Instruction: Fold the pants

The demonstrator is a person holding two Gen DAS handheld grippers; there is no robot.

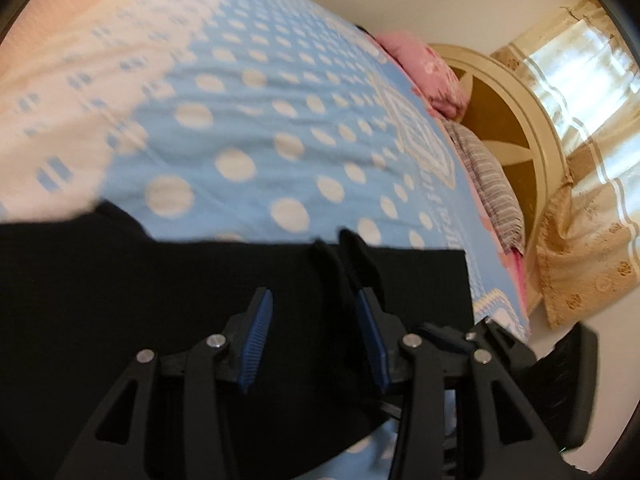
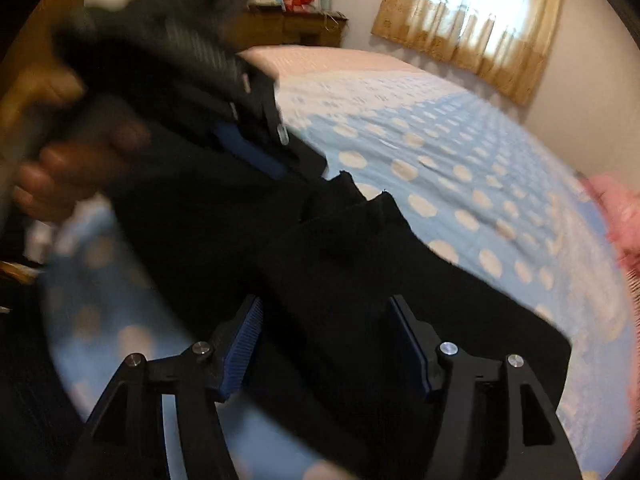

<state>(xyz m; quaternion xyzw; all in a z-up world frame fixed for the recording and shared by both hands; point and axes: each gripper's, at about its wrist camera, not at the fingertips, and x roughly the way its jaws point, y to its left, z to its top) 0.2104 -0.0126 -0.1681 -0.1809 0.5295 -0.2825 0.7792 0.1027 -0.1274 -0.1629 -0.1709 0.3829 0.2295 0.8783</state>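
Black pants [image 1: 120, 300] lie spread on the bed and fill the lower half of the left wrist view. My left gripper [image 1: 314, 296] hovers over them, blue pads apart, and a tuft of black cloth stands up just beyond its right finger. In the right wrist view the pants [image 2: 340, 264] run from upper left to lower right with a raised, notched edge. My right gripper [image 2: 324, 304] stands open wide above the cloth, and its pads do not press on it. The left gripper [image 2: 288, 156], held by a hand [image 2: 52, 184], shows blurred at the upper left over the same pants.
The bed carries a blue bedspread with white dots [image 1: 260, 120]. A pink pillow [image 1: 424, 68] and a striped pillow [image 1: 488, 176] lie against a round cream headboard [image 1: 520, 128]. A curtained window [image 2: 472, 8] and a wooden cabinet [image 2: 288, 28] stand beyond the bed.
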